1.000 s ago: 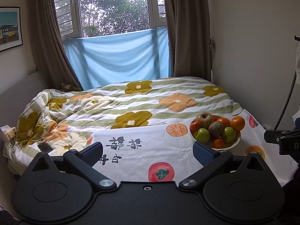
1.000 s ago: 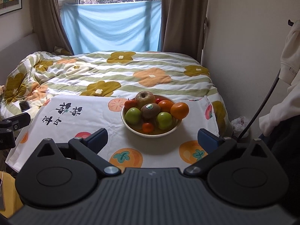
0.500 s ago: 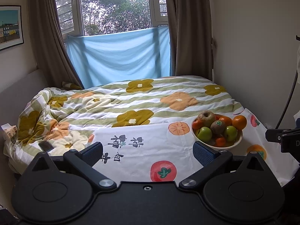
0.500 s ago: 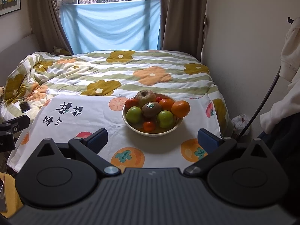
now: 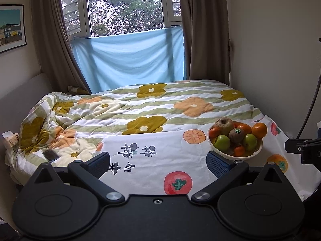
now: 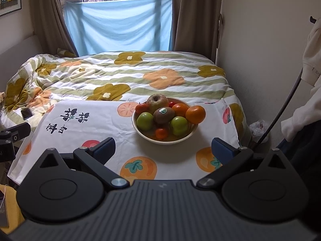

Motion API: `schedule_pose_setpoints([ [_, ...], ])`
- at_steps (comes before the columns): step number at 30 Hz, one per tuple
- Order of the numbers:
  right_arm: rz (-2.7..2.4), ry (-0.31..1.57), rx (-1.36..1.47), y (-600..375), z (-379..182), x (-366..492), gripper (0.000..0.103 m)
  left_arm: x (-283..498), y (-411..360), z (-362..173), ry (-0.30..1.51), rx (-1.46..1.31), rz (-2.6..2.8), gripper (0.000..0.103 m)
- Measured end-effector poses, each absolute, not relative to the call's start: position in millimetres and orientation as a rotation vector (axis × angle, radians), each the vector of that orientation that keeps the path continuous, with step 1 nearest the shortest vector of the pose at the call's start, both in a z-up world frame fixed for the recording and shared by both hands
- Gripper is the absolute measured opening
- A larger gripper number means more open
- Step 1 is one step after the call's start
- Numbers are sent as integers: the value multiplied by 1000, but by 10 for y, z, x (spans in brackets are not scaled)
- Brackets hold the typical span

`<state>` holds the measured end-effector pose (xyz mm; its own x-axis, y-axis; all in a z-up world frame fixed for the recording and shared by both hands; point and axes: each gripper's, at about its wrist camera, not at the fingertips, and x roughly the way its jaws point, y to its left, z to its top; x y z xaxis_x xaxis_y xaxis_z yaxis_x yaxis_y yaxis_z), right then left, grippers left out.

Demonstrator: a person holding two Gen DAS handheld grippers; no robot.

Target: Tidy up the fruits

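Illumination is soft daylight entering through the window (image 5: 128,8) at the far end of the room; the sky patch there is overexposed to near white in the left wrist view. The blue cloth (image 5: 130,58) below the glass glows from backlight. Overall level is moderate, with even exposure on the bed (image 6: 124,74). The bowl (image 6: 166,138) casts a faint, diffuse shadow toward the camera in the right wrist view. Both views show strong fisheye bending of the walls and curtains (image 5: 204,30), with dark vignetted corners. Focus is sharp throughout; no motion blur is observed. The near black housings read underexposed.
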<state>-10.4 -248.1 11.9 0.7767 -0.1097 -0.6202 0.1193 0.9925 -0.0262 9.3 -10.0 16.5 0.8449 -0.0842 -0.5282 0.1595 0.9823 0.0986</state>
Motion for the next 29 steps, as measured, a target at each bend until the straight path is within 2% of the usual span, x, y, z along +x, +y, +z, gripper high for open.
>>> schedule_pose_setpoints([
  [29, -120, 692, 28, -2460, 36, 53, 103, 260, -138, 93, 538, 196, -97, 103],
])
